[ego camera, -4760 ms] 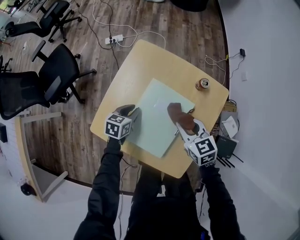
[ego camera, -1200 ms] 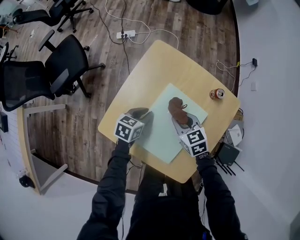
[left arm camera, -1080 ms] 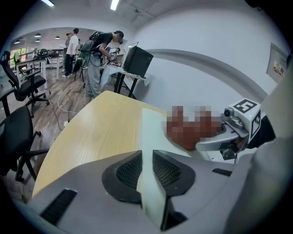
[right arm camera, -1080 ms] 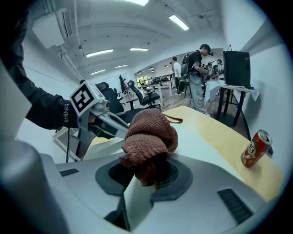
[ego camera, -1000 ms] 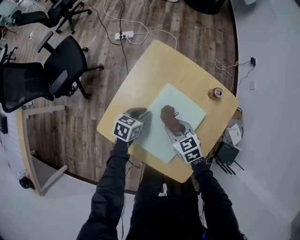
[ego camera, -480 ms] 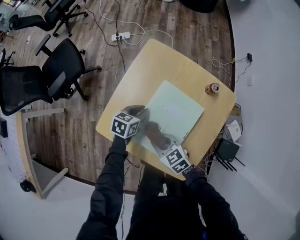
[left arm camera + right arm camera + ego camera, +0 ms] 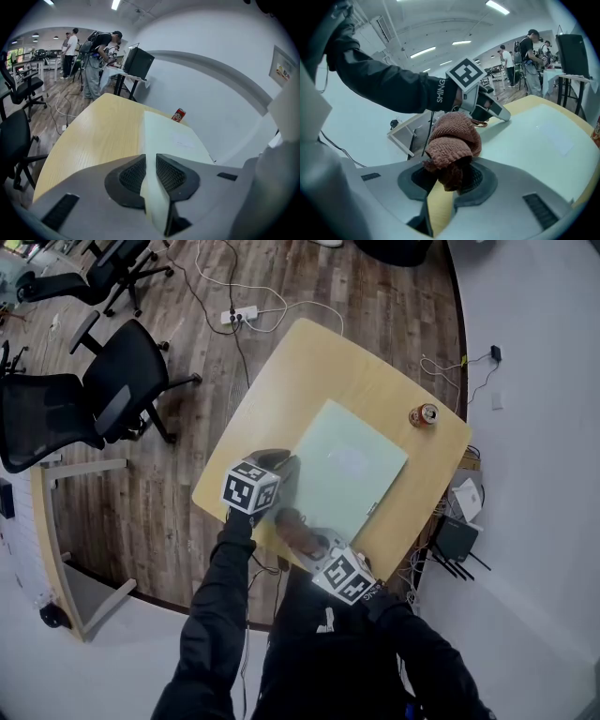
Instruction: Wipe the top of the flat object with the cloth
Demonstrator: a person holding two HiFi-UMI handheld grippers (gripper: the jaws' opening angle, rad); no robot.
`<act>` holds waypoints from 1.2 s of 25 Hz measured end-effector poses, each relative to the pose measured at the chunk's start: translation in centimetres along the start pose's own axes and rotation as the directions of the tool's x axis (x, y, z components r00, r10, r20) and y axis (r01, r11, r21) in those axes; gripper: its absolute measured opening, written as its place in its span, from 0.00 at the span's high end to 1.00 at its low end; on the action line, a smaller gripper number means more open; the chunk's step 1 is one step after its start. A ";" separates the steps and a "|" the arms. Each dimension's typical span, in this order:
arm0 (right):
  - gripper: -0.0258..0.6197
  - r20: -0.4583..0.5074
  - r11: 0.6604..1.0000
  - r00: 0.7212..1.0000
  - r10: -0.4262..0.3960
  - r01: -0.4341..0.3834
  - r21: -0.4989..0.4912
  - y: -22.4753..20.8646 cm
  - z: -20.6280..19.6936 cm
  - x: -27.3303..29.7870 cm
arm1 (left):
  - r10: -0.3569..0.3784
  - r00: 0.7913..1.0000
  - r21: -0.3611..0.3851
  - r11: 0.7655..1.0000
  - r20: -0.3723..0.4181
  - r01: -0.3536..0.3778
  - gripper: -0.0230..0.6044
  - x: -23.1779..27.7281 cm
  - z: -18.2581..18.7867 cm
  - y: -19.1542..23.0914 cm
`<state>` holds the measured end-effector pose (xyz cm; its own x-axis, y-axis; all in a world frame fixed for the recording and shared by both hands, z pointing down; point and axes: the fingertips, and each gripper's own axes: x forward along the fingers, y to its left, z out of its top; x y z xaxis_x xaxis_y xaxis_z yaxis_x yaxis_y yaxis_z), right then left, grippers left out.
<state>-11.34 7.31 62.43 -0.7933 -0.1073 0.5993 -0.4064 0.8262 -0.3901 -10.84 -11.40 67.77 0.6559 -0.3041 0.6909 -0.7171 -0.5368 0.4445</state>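
A pale green flat board (image 7: 349, 465) lies on the tan table (image 7: 281, 381). My left gripper (image 7: 284, 468) is shut on the board's near-left edge; in the left gripper view the board (image 7: 169, 137) runs out from between the shut jaws of that gripper (image 7: 150, 165). My right gripper (image 7: 307, 542) is shut on a brown knitted cloth (image 7: 292, 524), which rests at the board's near edge, close beside the left gripper. In the right gripper view the cloth (image 7: 453, 138) bulges out of the right gripper (image 7: 452, 177), with the board (image 7: 536, 136) beyond it.
A red drink can (image 7: 423, 414) stands on the table's far right corner, also seen as a can (image 7: 178, 115) past the board. Black office chairs (image 7: 103, 395) and a power strip with cables (image 7: 230, 315) lie on the wood floor to the left. People stand far off (image 7: 96, 61).
My right gripper has dragged the cloth from the board's far middle across it to its near edge beside the left gripper. The left gripper has kept its hold on the board.
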 end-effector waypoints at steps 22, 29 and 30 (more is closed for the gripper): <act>0.78 0.158 0.872 0.859 -0.487 0.471 0.131 -24.9 11.5 -6.6 | -0.103 0.995 -0.013 0.995 -0.005 0.103 0.83 0.0 0.1 -0.1; 0.78 0.071 0.908 0.909 -0.410 0.401 0.119 -21.9 8.7 -2.9 | -0.144 0.989 -0.022 0.989 -0.016 0.144 0.84 -0.1 0.1 0.2; 0.78 0.065 0.913 0.914 -0.400 0.390 0.121 -21.1 8.3 -2.7 | -0.152 0.988 -0.025 0.988 -0.018 0.152 0.84 -0.1 0.1 0.2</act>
<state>-4.43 -14.45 63.24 -0.5922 -0.4641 0.6588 -0.7356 0.6451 -0.2068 -11.04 -11.53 67.73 0.7531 -0.2041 0.6255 -0.6147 -0.5573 0.5582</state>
